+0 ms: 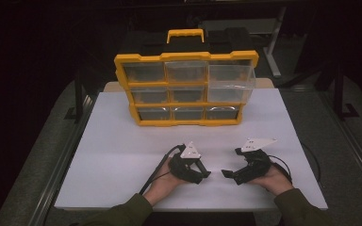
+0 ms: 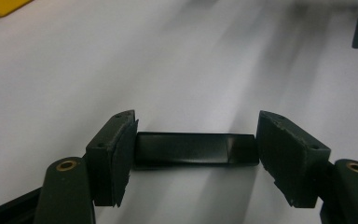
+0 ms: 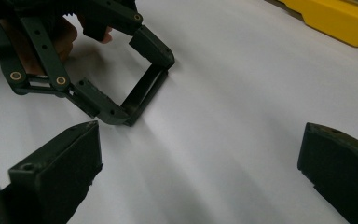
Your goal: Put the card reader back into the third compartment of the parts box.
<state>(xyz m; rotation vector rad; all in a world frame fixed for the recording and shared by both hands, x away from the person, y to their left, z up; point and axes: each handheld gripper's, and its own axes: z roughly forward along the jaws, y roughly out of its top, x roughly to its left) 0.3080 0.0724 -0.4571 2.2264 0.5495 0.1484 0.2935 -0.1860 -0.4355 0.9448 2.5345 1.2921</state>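
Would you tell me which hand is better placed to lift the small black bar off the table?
The left. The left gripper is already shut on the black bar, with a pad at each end. The right gripper stands open over bare table, nothing between its pads.

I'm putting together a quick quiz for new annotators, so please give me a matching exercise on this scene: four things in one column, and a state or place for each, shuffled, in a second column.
Things:
1. left gripper
2. right gripper
3. black bar
4. yellow drawer organizer

States or places:
A. stands upright at the far side of the white table
B. jaws wide apart, nothing between them
C. clamped end to end between two pads
D. shut on a thing lying on the table

Pairs: 1-D, 2-B, 3-C, 4-A
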